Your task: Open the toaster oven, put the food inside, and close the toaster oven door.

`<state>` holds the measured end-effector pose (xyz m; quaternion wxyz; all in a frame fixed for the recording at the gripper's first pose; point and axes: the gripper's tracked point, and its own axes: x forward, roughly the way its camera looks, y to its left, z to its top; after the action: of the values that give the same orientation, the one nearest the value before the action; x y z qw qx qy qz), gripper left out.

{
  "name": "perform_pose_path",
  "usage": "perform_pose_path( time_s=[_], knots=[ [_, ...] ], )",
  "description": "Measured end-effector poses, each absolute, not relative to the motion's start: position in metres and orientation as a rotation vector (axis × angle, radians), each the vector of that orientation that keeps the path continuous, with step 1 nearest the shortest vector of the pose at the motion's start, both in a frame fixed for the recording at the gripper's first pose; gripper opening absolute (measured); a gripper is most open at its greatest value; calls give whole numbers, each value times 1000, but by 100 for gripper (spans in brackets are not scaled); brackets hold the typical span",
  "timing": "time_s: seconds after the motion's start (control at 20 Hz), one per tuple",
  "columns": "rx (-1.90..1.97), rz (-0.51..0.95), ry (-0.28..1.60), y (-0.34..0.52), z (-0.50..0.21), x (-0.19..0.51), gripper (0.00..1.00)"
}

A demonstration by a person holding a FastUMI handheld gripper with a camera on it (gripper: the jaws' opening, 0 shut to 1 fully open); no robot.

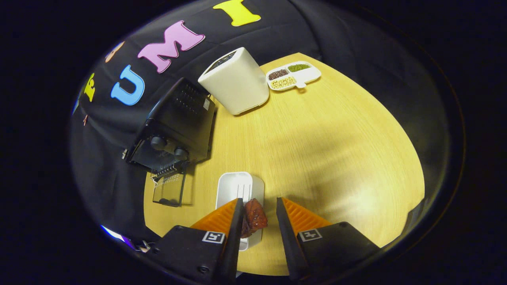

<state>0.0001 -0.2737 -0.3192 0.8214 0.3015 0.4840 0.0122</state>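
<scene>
Toaster oven, black metal box (174, 122), door down, at ten o'clock | dark-red food piece (254, 217) on white rectangular tray (237, 188) between spread gripper (258, 206) fingers, unclamped | centre on food, close gently.

A tray (237, 188) is set on the table (317, 158) just ahead of the gripper (259, 209), and a piece of food (254, 217) is seen on its near end, between the parted fingers and against the left one. Beyond the tray and to its left, the toaster oven (176, 126) is placed at the table's edge, its door (169, 189) let down toward the tray. Behind the oven to its right, a tall container (235, 81) is stood, and a divided dish (293, 75) is laid further right.
</scene>
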Motion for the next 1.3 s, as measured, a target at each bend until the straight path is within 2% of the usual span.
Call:
perform_pose_path(
  time_s=[0.05,0.1,0.15,0.5,0.9,1.3],
  knots=[
    [676,29,1031,-271,-315,1,53],
    [692,22,1046,-269,-320,4,38],
    [704,20,1067,-270,-316,0,33],
    [772,74,1072,-263,-301,-1,16],
    [705,51,1001,-260,-261,-7,14],
    [690,61,936,-181,-197,-37,14]
  ],
)
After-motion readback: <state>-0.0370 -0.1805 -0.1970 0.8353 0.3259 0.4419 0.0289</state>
